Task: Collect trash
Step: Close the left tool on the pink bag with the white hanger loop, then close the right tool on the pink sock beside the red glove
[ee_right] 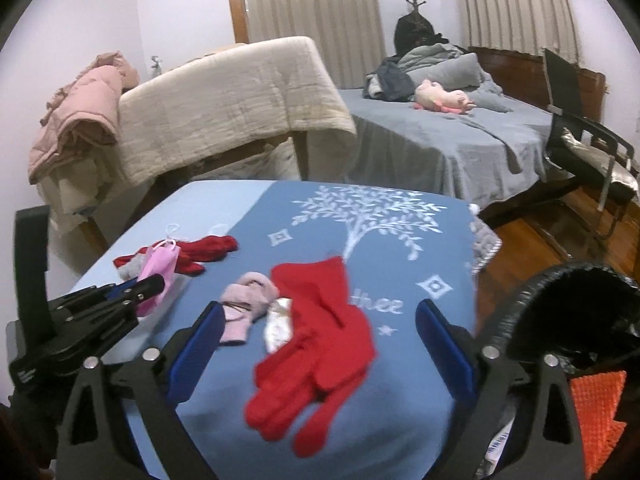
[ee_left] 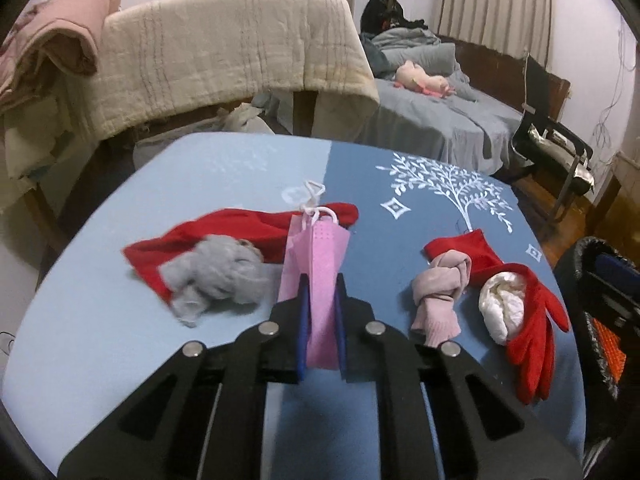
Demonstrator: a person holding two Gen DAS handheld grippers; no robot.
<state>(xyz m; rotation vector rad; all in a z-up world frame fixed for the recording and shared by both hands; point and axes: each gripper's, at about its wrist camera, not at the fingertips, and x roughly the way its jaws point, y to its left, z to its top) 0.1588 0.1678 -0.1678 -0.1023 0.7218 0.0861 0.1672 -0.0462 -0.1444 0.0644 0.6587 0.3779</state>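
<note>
My left gripper (ee_left: 321, 284) is shut on a pink face mask (ee_left: 320, 264), which stands up between the blue pads with its white ear loops on top. In the right wrist view the same gripper (ee_right: 156, 282) and mask (ee_right: 160, 266) sit at the left. My right gripper (ee_right: 320, 312) stands open over a red glove (ee_right: 320, 340), its pads clear of it. A crumpled white tissue (ee_right: 278, 324) peeks out from under that glove, beside a pink sock (ee_right: 248, 300). The left wrist view shows the tissue (ee_left: 502, 304) more fully.
The table wears a blue cloth (ee_left: 120, 340) with a white tree print. A second red glove (ee_left: 240, 232) and a grey sock (ee_left: 216, 276) lie at its left. A black-lined bin (ee_right: 560, 312) stands off the table's right edge, with a bed behind.
</note>
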